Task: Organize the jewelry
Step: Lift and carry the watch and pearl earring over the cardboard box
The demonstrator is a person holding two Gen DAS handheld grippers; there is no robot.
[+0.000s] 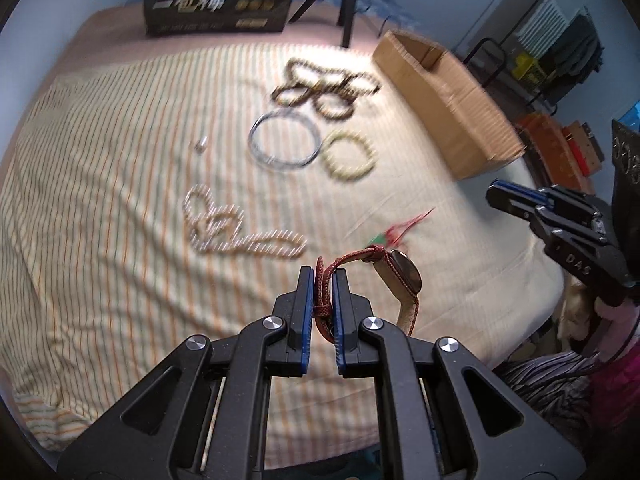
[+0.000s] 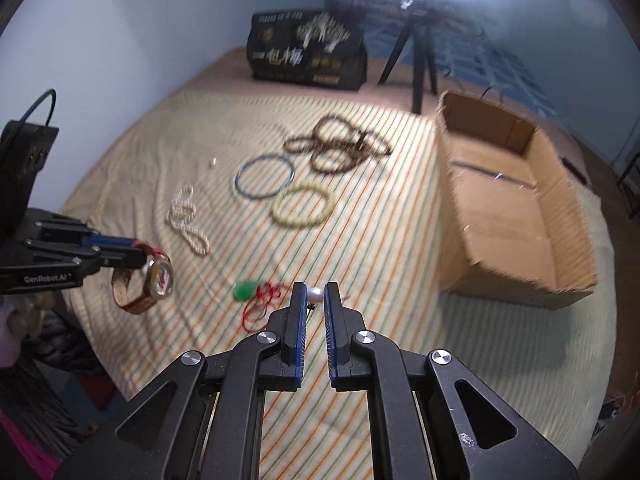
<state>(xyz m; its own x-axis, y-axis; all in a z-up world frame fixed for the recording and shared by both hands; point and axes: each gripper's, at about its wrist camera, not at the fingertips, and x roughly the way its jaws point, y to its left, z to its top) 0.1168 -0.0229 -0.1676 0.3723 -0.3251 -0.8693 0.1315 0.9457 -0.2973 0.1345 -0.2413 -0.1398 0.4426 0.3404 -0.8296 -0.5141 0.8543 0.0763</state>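
left gripper (image 1: 323, 280): clamped on the red woven strap of a wristwatch (image 1: 402, 276); the case hangs off to the right of the pads, clear of the bedspread.
watch hold: the strap is pinched near one end, so the case can swing. My judgement is to carry it slowly and keep the pads closed until it is over the box.
pearl necklace (image 1: 236, 229): lying ahead and left of the left gripper on the striped bedspread (image 1: 100, 200), not yet collected.
blue bangle (image 1: 285, 140): further ahead, touching or just beside a pale bead bracelet (image 1: 350, 155); dark bead strands (image 1: 324, 88) lie beyond them.
green pendant on red cord (image 2: 256, 296): on the bedspread just left of the right gripper's tips.
right gripper (image 2: 315, 294): closed on a small pearl piece (image 2: 315, 293), held only at the very tips.
pearl hold: a round, smooth bead at the tips will likely slip if the pads ease. Keep it level and avoid jolts.
cardboard box (image 2: 520, 216): open, ahead and right of both grippers, the likely destination.
release: lower each piece inside the walls before opening, one gripper at a time, so neither bounces out.
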